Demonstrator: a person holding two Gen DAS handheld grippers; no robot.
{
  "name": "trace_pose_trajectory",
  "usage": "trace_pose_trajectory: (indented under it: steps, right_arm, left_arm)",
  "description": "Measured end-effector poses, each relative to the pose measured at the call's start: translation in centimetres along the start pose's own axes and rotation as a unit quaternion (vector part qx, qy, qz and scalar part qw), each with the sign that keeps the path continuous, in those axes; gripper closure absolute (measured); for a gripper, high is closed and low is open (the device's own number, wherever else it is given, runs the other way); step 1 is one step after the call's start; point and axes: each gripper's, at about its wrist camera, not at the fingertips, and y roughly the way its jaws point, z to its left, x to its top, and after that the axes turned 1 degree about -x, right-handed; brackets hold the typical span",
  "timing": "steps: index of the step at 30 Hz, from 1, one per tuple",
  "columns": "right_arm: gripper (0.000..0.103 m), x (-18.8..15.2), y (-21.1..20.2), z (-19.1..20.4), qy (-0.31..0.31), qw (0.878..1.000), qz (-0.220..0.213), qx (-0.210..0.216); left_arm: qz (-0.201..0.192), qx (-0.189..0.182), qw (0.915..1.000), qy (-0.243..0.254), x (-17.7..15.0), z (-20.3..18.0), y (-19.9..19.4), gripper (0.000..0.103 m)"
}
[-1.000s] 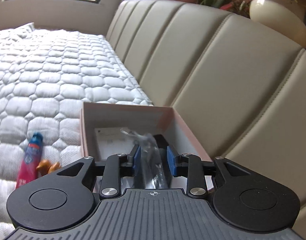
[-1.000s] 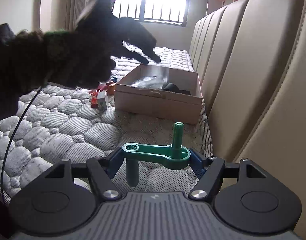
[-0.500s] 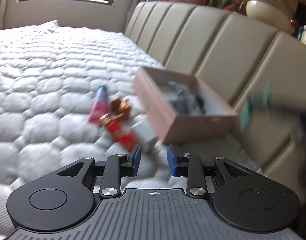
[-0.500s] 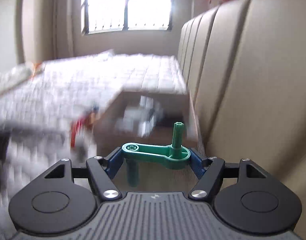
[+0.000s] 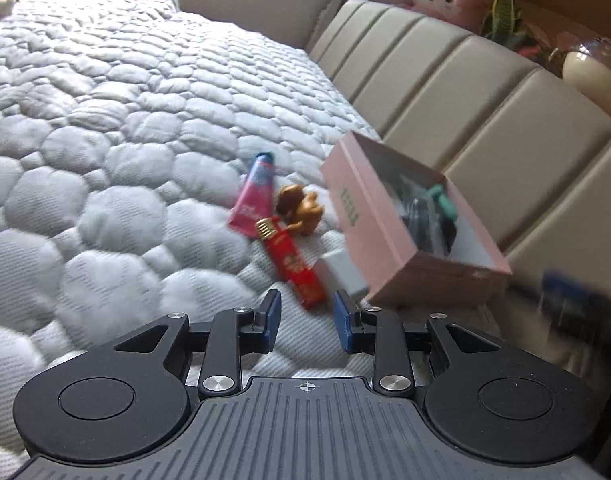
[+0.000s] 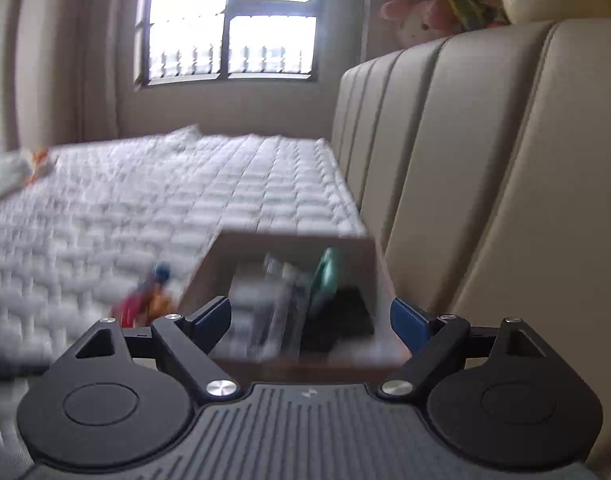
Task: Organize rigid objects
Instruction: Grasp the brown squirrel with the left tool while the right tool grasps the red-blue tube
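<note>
On the quilted mattress, left of the box, several items are left unsorted, lying close together: a pink tube, a brown figurine just right of it, a red pack with a gold cap in front of both, and a small grey block lying against the box's long wall. The left gripper is held low above the mattress, pointed toward the near end of the red pack; its jaws stand narrowly apart with nothing between them. The pink box is set on the mattress close beside the padded headboard, and some things are already seen inside it: a clear wrapped item, something dark, and a green part, which lies at the headboard side of the box. In the right wrist view, blurred by motion, the same green part can be made out within the box. The right gripper is held just before the box with its jaws spread wide and empty; they have just been opening, and nothing is held between them. By this showing, the task is judged partly done: a few items are boxed, while four on the mattress are yet to be collected. The red pack, nearest the left gripper, seems the likely next one.
</note>
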Motion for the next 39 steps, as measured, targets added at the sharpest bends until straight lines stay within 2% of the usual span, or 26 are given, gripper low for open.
trace_pose_trajectory:
  steps: [4,7,10,14,17,20,23,26,34,36,39]
  right_arm:
    - [0.016,-5.4,-2.0,1.2,-0.063,0.998,0.027,0.006]
    - [0.016,-7.5,-3.6,1.2,-0.086,0.996,0.027,0.006]
    - [0.016,-8.1,-4.6,0.5,-0.069,0.997,0.022,0.009]
    - [0.016,-8.2,-4.5,-0.6,-0.036,0.999,0.026,0.017]
    - [0.016,-8.5,-4.5,-1.1,-0.029,0.999,0.025,0.023]
    - [0.016,-8.9,-4.3,-1.6,-0.022,0.999,0.028,0.024]
    - [0.016,-9.4,-3.7,-2.0,-0.011,0.999,0.038,0.022]
    - [0.016,-9.9,-3.6,-2.1,-0.001,0.999,0.047,0.024]
    - [0.016,-8.9,-3.1,0.4,-0.014,0.997,0.048,0.062]
    - [0.018,-8.0,-2.4,1.8,-0.023,0.995,0.047,0.080]
    - [0.028,-6.5,-1.0,4.4,-0.041,0.992,0.049,0.109]
  left_arm:
    - [-0.017,0.013,0.9985,0.050,3.0,-2.1,2.6,0.072]
    - [-0.003,0.029,0.9984,0.049,5.2,-2.7,5.3,0.072]
    - [0.006,0.051,0.9983,0.028,6.8,-2.8,8.0,0.072]
    - [0.048,0.115,0.9915,0.038,7.4,-3.1,11.7,0.071]
    - [0.073,0.129,0.9886,0.026,7.0,-2.4,13.3,0.069]
    - [0.056,0.131,0.9895,0.025,6.9,-2.2,13.5,0.069]
    - [0.043,0.121,0.9905,0.050,6.8,-2.6,13.0,0.070]
    - [0.048,0.092,0.9929,0.057,6.1,-2.6,11.4,0.071]
    - [0.007,0.025,0.9991,0.035,1.3,-1.0,0.8,0.071]
    - [-0.005,0.023,0.9994,0.024,0.0,-0.3,-2.0,0.071]
    - [-0.005,0.033,0.9994,0.011,-1.8,0.9,-4.8,0.071]
